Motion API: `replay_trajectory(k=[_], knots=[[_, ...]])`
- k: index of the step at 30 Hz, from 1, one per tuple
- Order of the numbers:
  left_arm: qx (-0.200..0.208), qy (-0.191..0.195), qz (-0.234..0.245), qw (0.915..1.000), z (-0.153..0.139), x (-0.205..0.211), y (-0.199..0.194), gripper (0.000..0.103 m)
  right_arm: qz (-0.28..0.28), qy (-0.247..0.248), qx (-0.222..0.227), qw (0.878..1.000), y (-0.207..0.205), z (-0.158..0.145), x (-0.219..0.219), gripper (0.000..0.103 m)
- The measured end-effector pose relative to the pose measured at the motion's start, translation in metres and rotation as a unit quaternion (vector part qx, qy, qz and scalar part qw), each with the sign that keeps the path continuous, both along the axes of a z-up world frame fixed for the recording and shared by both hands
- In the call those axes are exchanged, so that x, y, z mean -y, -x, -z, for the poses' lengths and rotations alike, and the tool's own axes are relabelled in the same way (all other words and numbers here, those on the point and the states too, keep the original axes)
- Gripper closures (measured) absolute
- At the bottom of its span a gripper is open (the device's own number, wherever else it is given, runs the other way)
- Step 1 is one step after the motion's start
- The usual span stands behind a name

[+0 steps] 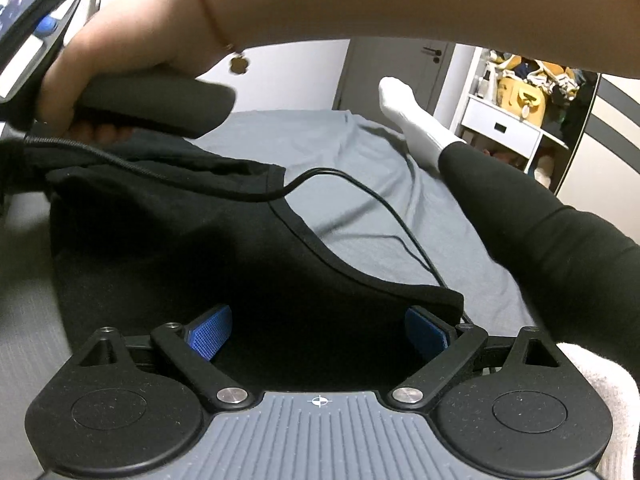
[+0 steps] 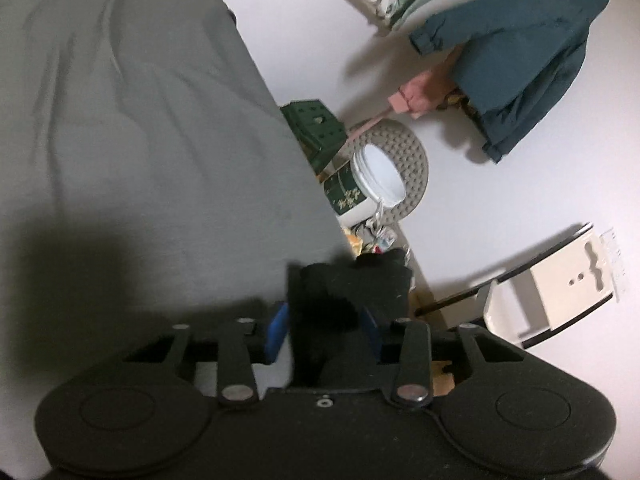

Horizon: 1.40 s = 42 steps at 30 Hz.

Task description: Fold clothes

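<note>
black garment [image 1: 168, 240] folds lost in shadow, right gripper [image 2: 326, 320] pads mostly covered

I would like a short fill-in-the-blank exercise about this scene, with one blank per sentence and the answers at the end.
1. The garment lying between the two grippers is ____ in colour.
2. The right gripper is shut on a bunch of ____ cloth.
3. The left gripper has its blue pads wide ____, with cloth between them.
4. The bed sheet under the garment is ____.

Missing words: black; black; apart; grey
</note>
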<state>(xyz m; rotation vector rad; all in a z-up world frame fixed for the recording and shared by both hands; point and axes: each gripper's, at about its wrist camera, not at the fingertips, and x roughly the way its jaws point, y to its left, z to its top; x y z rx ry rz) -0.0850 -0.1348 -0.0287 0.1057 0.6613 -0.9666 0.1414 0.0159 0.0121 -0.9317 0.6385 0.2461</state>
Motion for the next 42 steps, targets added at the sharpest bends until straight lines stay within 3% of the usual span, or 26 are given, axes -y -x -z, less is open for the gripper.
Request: replay_trajectory(k=[4, 8, 14, 17, 20, 23, 27, 33, 36, 42], knots=[[0.001, -0.002, -0.002, 1.0000, -0.001, 0.007, 0.003, 0.010, 0.021, -0.041, -0.016, 0.999, -0.009, -0.004, 0.014, 0.078], [0.006, -0.005, -0.003, 1.0000, -0.001, 0.005, 0.004, 0.010, 0.043, -0.105, -0.039, 0.993, -0.017, -0.014, 0.031, 0.096], [0.013, -0.010, -0.003, 0.9999, -0.004, 0.005, 0.008, 0.009, 0.047, -0.162, -0.030, 0.985, -0.012, -0.037, 0.050, 0.099], [0.012, -0.010, -0.004, 0.9999, -0.005, 0.006, 0.008, 0.009, 0.069, -0.219, -0.005, 0.973, -0.010, -0.062, 0.072, 0.100], [0.013, -0.012, -0.006, 0.9998, -0.005, 0.006, 0.009, 0.009, 0.128, -0.290, 0.015, 0.948, -0.021, -0.084, 0.115, 0.100], [0.014, -0.014, -0.008, 0.9998, -0.004, 0.006, 0.010, 0.009, 0.199, -0.350, 0.017, 0.915, -0.038, -0.093, 0.164, 0.099], [0.024, -0.019, -0.006, 0.9995, -0.003, 0.007, 0.013, 0.009, 0.279, -0.389, -0.002, 0.878, -0.064, -0.080, 0.213, 0.100], [0.029, -0.017, -0.002, 0.9994, -0.002, 0.005, 0.015, 0.009, 0.349, -0.424, -0.005, 0.836, -0.080, -0.053, 0.250, 0.100], [0.028, -0.015, -0.003, 0.9995, -0.003, 0.006, 0.015, 0.009, 0.363, -0.488, 0.012, 0.793, -0.075, -0.051, 0.271, 0.100], [0.029, -0.015, -0.004, 0.9995, -0.003, 0.006, 0.016, 0.009, 0.440, -0.538, -0.019, 0.719, -0.073, -0.019, 0.315, 0.100]])
